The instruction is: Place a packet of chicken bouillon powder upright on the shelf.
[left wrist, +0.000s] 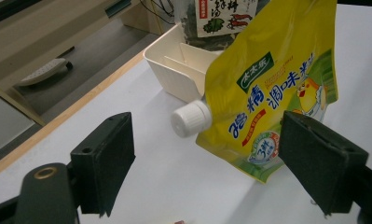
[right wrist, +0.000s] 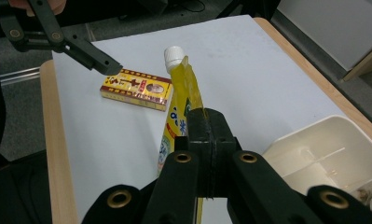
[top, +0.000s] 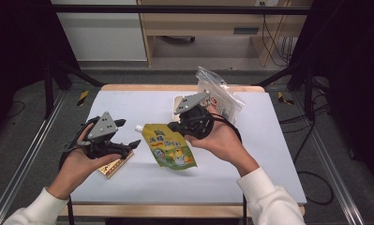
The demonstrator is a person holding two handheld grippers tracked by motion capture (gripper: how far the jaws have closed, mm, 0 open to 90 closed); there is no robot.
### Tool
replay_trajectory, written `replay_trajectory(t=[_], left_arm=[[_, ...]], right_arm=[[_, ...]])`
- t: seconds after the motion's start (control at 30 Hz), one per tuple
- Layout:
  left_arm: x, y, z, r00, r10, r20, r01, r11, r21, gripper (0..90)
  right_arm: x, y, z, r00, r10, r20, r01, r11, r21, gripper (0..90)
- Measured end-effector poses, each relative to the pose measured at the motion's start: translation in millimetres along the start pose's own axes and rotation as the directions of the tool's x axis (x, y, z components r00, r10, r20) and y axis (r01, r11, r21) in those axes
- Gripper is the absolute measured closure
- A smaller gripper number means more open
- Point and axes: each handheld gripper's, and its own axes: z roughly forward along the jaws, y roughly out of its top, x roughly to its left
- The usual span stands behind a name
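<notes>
Right hand-held gripper clamped the yellow pouch, jaws pointing 9 o'clock; left hand-held gripper gaped wide, empty, aimed 3 o'clock.

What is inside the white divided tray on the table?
The white tray holds a clear printed bag, standing up. The yellow pouch and right gripper cover part of its inside.

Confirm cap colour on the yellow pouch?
White cap on the pouch; clearest in the left gripper view.

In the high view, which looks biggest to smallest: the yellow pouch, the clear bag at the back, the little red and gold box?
1. Yellow pouch
2. Clear bag, close behind the pouch and partly hidden by the right gripper, so this order is unsure
3. Red and gold box, partly hidden by the left gripper
</notes>
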Motion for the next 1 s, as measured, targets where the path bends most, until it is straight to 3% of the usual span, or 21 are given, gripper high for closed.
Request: replay_trajectory(t=[0.27, 0.43, 0.5, 0.57, 0.7, 0.77, 0.87, 1.0], left_arm=[[2.7, 9.3, 4.3, 0.9994, 0.034, 0.011, -0.034, 0.9994, 0.002, 21.7], [3.6, 12.5, 13.6, 0.9977, 0.056, 0.039, -0.056, 0.9983, 0.016, 23.9], [4.1, 13.7, 17.9, 0.9959, 0.072, 0.054, -0.074, 0.9971, 0.019, 28.6], [3.9, 14.5, 23.4, 0.9924, 0.095, 0.079, -0.097, 0.995, 0.024, 36.3], [4.4, 15.6, 32.3, 0.9846, 0.09, 0.15, -0.096, 0.9947, 0.036, 47.7], [4.7, 16.5, 37.1, 0.9776, 0.089, 0.191, -0.1, 0.9938, 0.049, 52.7], [4.8, 19.1, 39.4, 0.9742, 0.109, 0.198, -0.122, 0.9912, 0.053, 60.2], [6.5, 22.3, 38.8, 0.9659, 0.103, 0.237, -0.119, 0.9915, 0.053, 70.1]], right_arm=[[6.3, 8.9, 2.7, 0.9992, -0.038, -0.016, 0.038, 0.999, 0.0, 90.0], [11.9, 11.4, 6.0, 0.9977, -0.057, -0.035, 0.058, 0.998, 0.008, 90.0], [14.3, 11.5, 6.5, 0.9971, -0.06, -0.046, 0.061, 0.998, 0.003, 90.0], [16.1, 11.2, 6.1, 0.9966, -0.063, -0.054, 0.063, 0.998, 0.001, 90.0], [17.3, 9.8, 4.2, 0.9951, -0.068, -0.071, 0.069, 0.998, 0.005, 90.0], [17.5, 9.0, 3.4, 0.9948, -0.065, -0.078, 0.066, 0.998, 0.005, 90.0], [17.8, 6.7, 2.1, 0.9945, -0.065, -0.082, 0.066, 0.998, 0.008, 90.0], [15.2, 0.4, 0.5, 0.9935, -0.043, -0.105, 0.045, 0.999, 0.011, 88.6]])
